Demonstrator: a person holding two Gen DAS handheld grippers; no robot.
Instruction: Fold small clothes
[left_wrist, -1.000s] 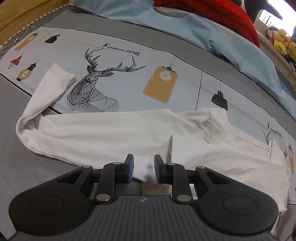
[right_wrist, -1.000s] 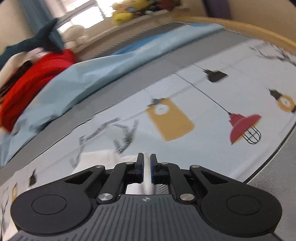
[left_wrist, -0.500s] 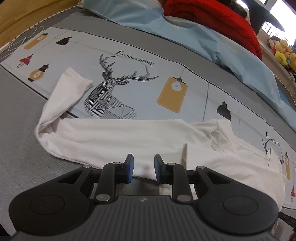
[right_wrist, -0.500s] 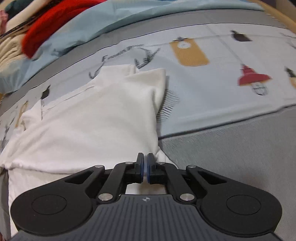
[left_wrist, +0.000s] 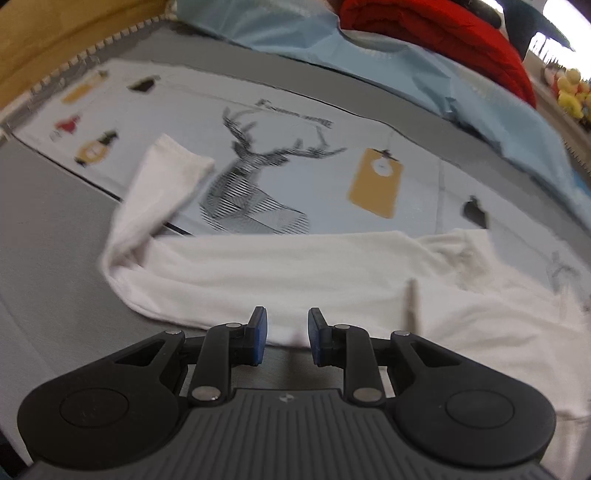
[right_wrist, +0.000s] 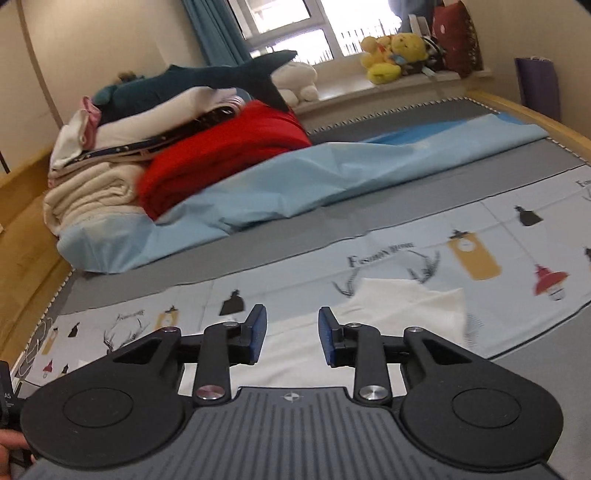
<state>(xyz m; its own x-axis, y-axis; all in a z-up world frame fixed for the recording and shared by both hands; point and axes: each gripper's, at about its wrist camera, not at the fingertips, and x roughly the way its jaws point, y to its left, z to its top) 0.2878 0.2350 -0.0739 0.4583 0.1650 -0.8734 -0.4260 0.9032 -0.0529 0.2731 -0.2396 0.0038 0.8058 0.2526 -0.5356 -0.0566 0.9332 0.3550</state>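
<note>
Left wrist view: the left gripper (left_wrist: 283, 334) hangs over the near hem of the white long-sleeved top (left_wrist: 295, 273), jaws narrowly apart and empty. The top lies across the printed bedsheet (left_wrist: 369, 122), one sleeve (left_wrist: 162, 192) bent toward the deer print; it sits farther right in the frame than a second ago.

Right wrist view: the right gripper (right_wrist: 290, 334), pinched shut half a second ago, has just been opening; nothing lies between its jaws. It now looks across the bed, the top's folded end (right_wrist: 406, 306) lying below and beyond. The fold appears released, so the next grasp can be sought.
</note>
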